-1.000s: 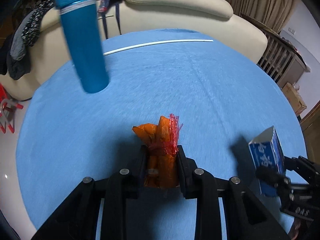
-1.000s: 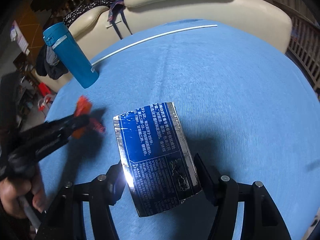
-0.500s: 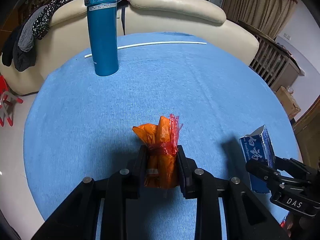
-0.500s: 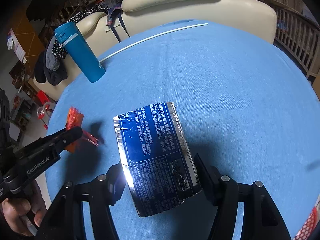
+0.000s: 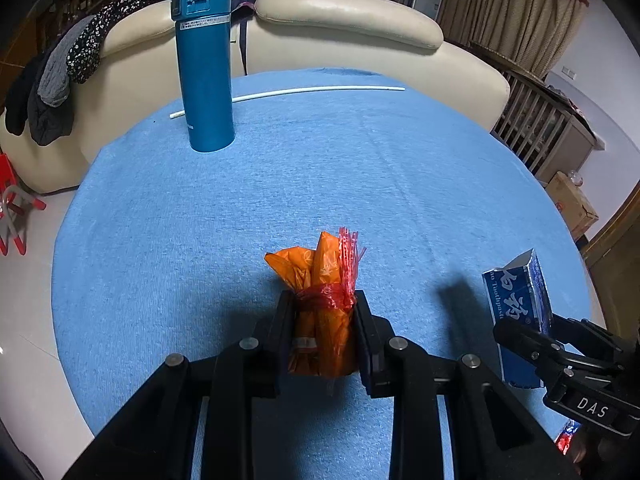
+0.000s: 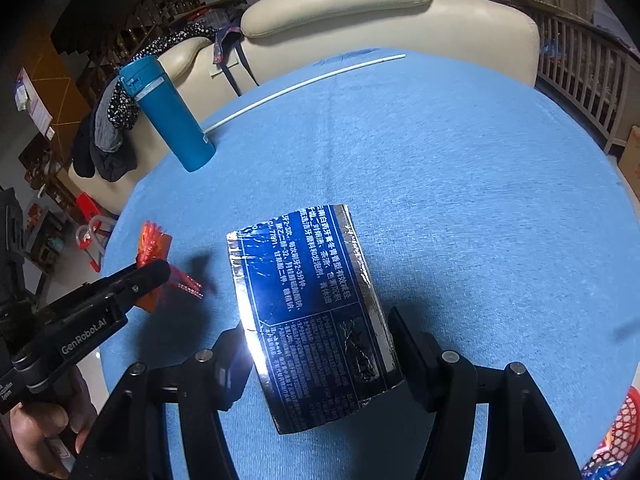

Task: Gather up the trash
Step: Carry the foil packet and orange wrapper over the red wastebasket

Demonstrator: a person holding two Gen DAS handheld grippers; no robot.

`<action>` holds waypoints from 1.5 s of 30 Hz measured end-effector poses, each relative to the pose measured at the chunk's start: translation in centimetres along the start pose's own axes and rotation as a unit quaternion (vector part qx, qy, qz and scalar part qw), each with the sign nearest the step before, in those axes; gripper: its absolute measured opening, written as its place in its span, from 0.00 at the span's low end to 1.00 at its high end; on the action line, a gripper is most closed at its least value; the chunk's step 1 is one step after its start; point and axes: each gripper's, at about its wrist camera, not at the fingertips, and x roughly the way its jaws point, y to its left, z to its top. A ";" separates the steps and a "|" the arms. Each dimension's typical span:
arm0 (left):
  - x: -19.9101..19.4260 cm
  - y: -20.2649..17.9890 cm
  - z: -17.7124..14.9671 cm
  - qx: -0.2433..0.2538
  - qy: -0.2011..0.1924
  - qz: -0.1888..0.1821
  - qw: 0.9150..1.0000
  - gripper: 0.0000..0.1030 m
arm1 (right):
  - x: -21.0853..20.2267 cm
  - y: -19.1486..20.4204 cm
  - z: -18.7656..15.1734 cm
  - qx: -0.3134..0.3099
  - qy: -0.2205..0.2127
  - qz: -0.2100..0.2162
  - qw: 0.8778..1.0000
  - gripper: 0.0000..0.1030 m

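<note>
1. The left gripper (image 5: 320, 320) is clamped on an orange wrapper (image 5: 320, 300) bound with a red band; the bundle sits squarely between its pads, top sticking out past the tips.
2. The right gripper (image 6: 316, 344) is clamped on a flattened blue toothpaste box (image 6: 312, 316), which reaches beyond the fingers toward the far side.
3. Both hands have drawn back toward the near edge of the blue table (image 5: 360, 160) over the last second: the teal flask (image 5: 206, 64) now stands farther off, far left.
4. Judged from that, both pieces are lifted and on their way to a bin.
5. A red mesh basket (image 6: 624, 420) shows near right, possibly the target.
6. A white rod (image 5: 320, 90) lies untouched at the far edge.
</note>
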 end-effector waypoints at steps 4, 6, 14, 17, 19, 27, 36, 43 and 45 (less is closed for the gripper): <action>0.0 -0.3 -0.2 0.003 0.001 -0.002 1.000 0.28 | -0.3 0.0 -0.4 0.005 -0.003 0.002 1.000 0.65; -0.1 -0.5 -0.2 0.006 0.000 -0.003 1.000 0.28 | -0.4 -0.1 -0.6 0.009 -0.005 0.004 1.000 0.65; -0.4 -1.6 -0.3 0.016 -0.001 -0.009 1.000 0.28 | -1.4 -0.6 -0.8 0.017 -0.015 0.002 1.000 0.65; -0.4 -2.0 -0.4 0.021 0.000 -0.011 1.000 0.28 | -1.7 -0.8 -1.1 0.020 -0.019 0.000 1.000 0.65; -0.4 -2.4 -0.5 0.025 0.001 -0.013 1.000 0.28 | -1.9 -0.9 -1.2 0.023 -0.021 0.001 1.000 0.65; -0.6 -4.3 -0.9 0.044 0.004 -0.019 0.999 0.28 | -2.9 -1.9 -1.8 0.036 -0.030 -0.003 0.999 0.65; -0.7 -7.2 -1.3 0.071 0.006 -0.034 0.997 0.28 | -4.9 -4.0 -3.0 0.058 -0.046 -0.018 0.997 0.65; -1.2 -9.6 -1.7 0.093 0.006 -0.046 0.995 0.28 | -6.7 -5.9 -4.0 0.077 -0.058 -0.030 0.995 0.65; -1.3 -10.3 -1.9 0.099 0.006 -0.050 0.994 0.28 | -7.3 -6.5 -4.4 0.082 -0.062 -0.034 0.994 0.65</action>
